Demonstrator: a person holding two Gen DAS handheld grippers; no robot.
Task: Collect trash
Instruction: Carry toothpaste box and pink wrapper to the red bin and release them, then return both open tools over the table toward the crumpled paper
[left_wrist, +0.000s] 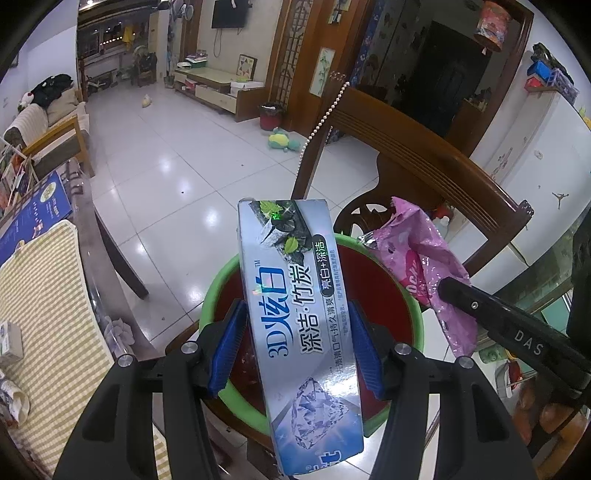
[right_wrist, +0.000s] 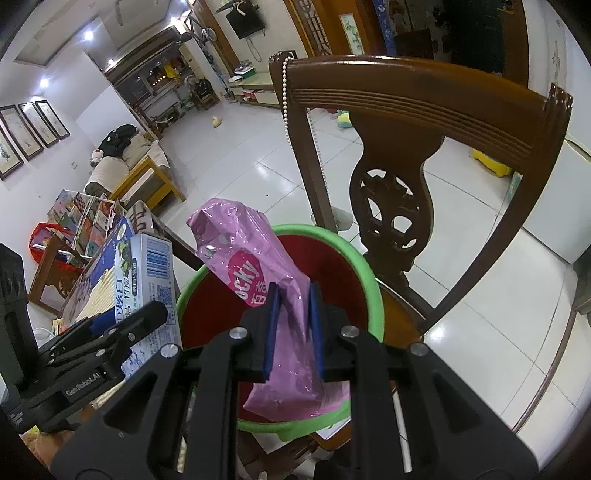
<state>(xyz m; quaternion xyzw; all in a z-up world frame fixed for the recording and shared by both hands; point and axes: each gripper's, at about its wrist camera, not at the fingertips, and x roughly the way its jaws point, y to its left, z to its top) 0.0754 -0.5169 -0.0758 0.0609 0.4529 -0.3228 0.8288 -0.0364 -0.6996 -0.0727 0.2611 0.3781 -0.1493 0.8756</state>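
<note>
risk: left hand-held gripper (left_wrist: 295, 343) clamps the long silver-blue cardboard toothpaste box (left_wrist: 299, 314), right hand-held gripper (right_wrist: 293, 328) clamps the crinkled pink foil snack wrapper (right_wrist: 258, 273); released now, the box's 12 o'clock end could catch the green-rimmed red plastic bin (left_wrist: 221, 280) and tip out.

My left gripper (left_wrist: 297, 347) clamps a toothpaste box (left_wrist: 295, 295); my right gripper (right_wrist: 294, 328) pinches a pink wrapper (right_wrist: 255, 266). Both angle downward.

Green bin (right_wrist: 369, 273) mouth open below, chair back (right_wrist: 424, 107) close behind, table edge (left_wrist: 107, 258) seemingly left
</note>
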